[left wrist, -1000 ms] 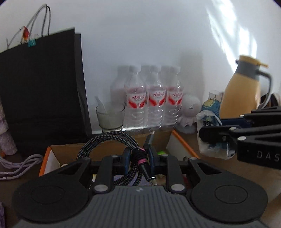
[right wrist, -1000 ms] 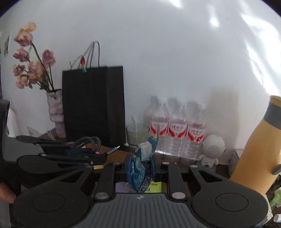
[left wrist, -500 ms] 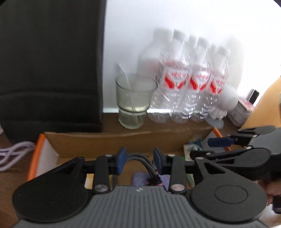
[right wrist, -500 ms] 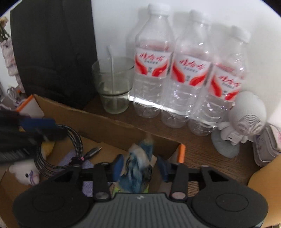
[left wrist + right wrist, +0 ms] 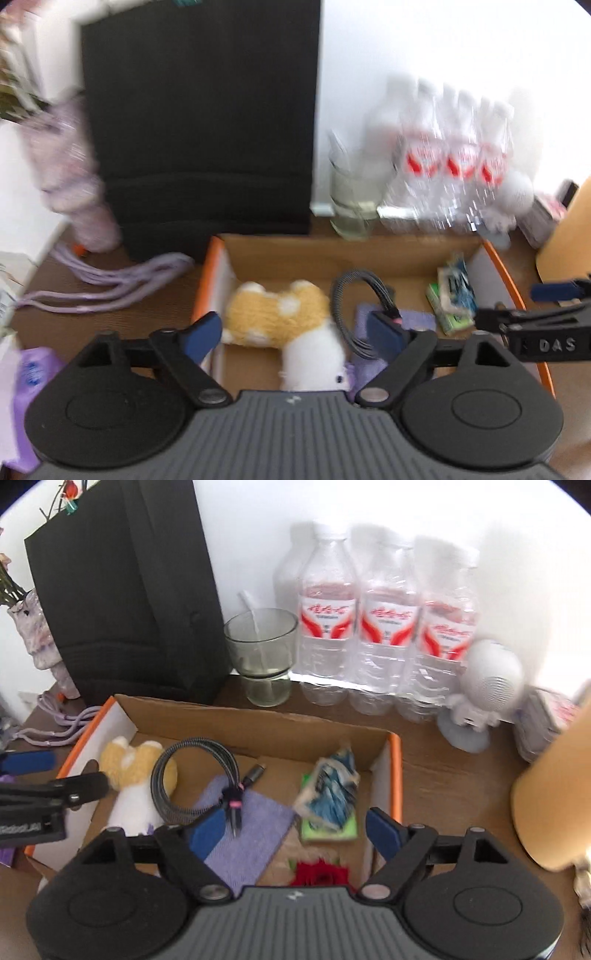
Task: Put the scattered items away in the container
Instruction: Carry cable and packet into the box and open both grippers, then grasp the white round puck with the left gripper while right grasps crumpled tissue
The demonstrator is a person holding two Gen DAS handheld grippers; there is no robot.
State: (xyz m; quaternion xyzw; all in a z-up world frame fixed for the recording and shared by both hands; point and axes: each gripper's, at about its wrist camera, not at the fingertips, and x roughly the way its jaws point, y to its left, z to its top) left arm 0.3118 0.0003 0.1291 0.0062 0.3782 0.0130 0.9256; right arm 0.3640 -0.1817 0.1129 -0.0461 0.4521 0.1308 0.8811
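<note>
Below the left tool [image 5: 295, 334], jaws just spread and empty, the cable [image 5: 192, 775] lay in the box [image 5: 258, 725]. The right tool [image 5: 291, 830] had likewise just spread above the dropped wrapper [image 5: 328, 788]. A purple packet [image 5: 27, 373] on the worktop beside the left tool probably remained.

A: What's at the back, by the wall?
B: Black paper bag [image 5: 125, 590], upright. Right of it a glass cup [image 5: 263, 653] w/ a straw in it, then three water bottles [image 5: 388, 635] in a row, red-white labels, touching each other.

A: Right of the bottles?
B: Small white figurine [image 5: 484, 698] w/ round grille head, on a grey base. Past that a yellow jug [image 5: 554, 794], only partly in frame.

A: Left side?
B: Pale purple vase [image 5: 35, 642], next to the bag. Lilac cord [image 5: 107, 284] lying loose on the brown tabletop [image 5: 454, 775], in front of vase & bag. Purple packet [image 5: 26, 387] at left edge, blurry.
</note>
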